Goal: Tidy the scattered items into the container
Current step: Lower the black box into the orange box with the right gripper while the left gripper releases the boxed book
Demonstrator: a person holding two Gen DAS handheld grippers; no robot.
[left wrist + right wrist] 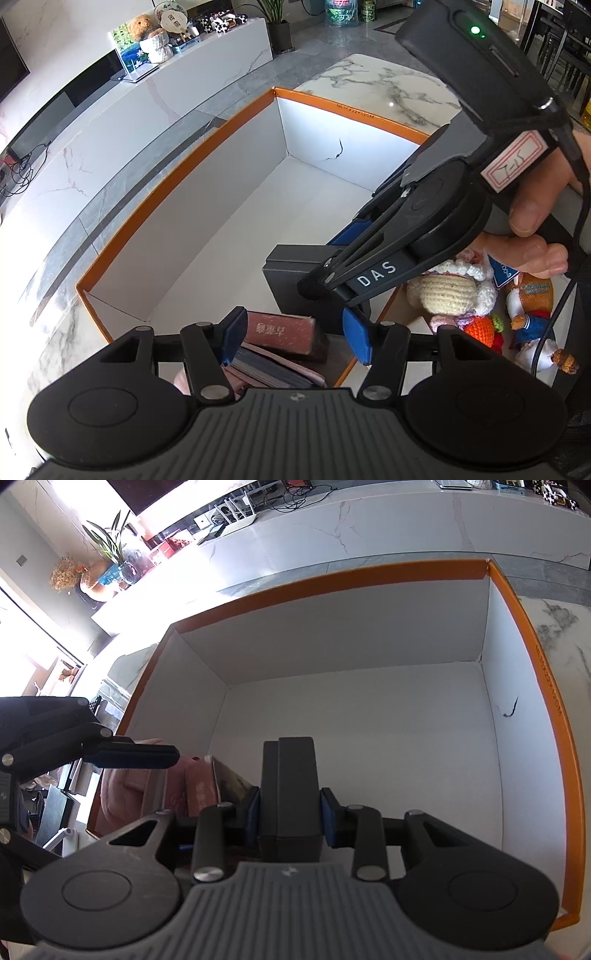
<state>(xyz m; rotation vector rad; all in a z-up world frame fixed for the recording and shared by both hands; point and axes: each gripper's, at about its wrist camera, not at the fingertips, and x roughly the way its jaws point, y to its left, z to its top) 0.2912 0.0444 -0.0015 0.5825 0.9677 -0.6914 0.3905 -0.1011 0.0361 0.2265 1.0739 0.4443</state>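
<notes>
An orange-rimmed box [177, 173] with white inner walls stands on the marble table; it also fills the right wrist view [532, 635]. My right gripper [291, 812] is shut on a dark grey case [291, 775] and holds it upright inside the box; in the left wrist view the case [291, 269] sits under that gripper [332, 273]. My left gripper [291, 338] is open above a red booklet [284, 330] and a pink card wallet [273, 369] lying in the box's near corner. The pink wallet [192, 786] shows beside the case.
Crocheted dolls [454, 288], an orange knitted toy [480, 330] and a small figure doll [532, 306] lie on the table right of the box. A white marble counter [110, 122] with a plush bear [140, 26] runs behind. A plant [110, 546] stands on it.
</notes>
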